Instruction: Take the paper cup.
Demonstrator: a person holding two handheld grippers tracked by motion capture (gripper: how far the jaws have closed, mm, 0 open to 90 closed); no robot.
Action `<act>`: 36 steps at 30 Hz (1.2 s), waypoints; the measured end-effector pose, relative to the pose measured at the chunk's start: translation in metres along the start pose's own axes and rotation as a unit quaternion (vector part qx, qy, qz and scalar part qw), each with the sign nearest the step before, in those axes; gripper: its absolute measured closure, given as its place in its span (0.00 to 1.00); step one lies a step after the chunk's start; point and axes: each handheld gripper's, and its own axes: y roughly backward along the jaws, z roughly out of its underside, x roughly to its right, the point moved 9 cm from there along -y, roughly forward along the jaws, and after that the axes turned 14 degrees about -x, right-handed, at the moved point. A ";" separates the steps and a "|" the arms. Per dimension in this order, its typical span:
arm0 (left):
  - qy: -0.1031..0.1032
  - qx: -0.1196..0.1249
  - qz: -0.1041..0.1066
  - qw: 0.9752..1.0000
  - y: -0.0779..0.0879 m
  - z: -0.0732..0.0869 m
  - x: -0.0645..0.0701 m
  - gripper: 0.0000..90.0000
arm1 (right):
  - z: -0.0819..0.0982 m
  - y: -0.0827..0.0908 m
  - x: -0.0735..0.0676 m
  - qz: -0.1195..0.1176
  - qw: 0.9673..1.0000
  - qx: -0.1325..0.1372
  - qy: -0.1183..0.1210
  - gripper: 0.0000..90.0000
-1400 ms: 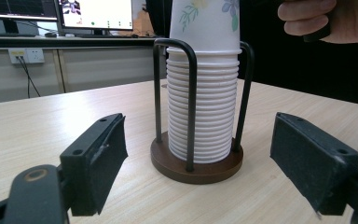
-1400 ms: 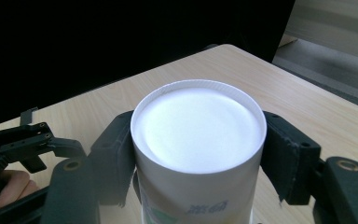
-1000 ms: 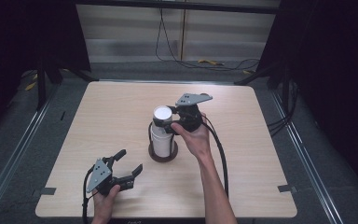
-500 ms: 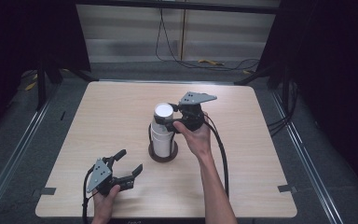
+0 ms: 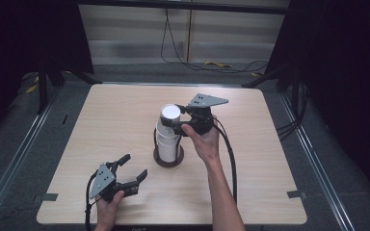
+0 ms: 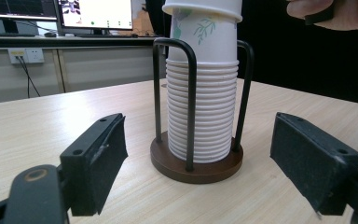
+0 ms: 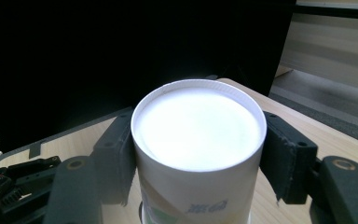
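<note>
Two grippers in play: left gripper (image 5: 134, 168) sits low at the near edge of the bench (image 5: 101, 125), jaws wide apart, holding nothing. Mid-bench, the cup stack (image 5: 168, 139) stands upside down in a wire holder (image 6: 196, 163) with a dark round base. Right gripper (image 5: 172, 124) has both jaws pressed on the top cup (image 7: 198, 154).

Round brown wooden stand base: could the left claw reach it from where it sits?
Probably yes: the left claw is open, facing the brown stand base across bare table.
</note>
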 end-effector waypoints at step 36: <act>0.000 -0.004 -0.003 1.000 -0.001 0.000 -0.001 0.20 | -0.009 0.045 -0.003 -0.009 0.996 0.085 -0.015 0.39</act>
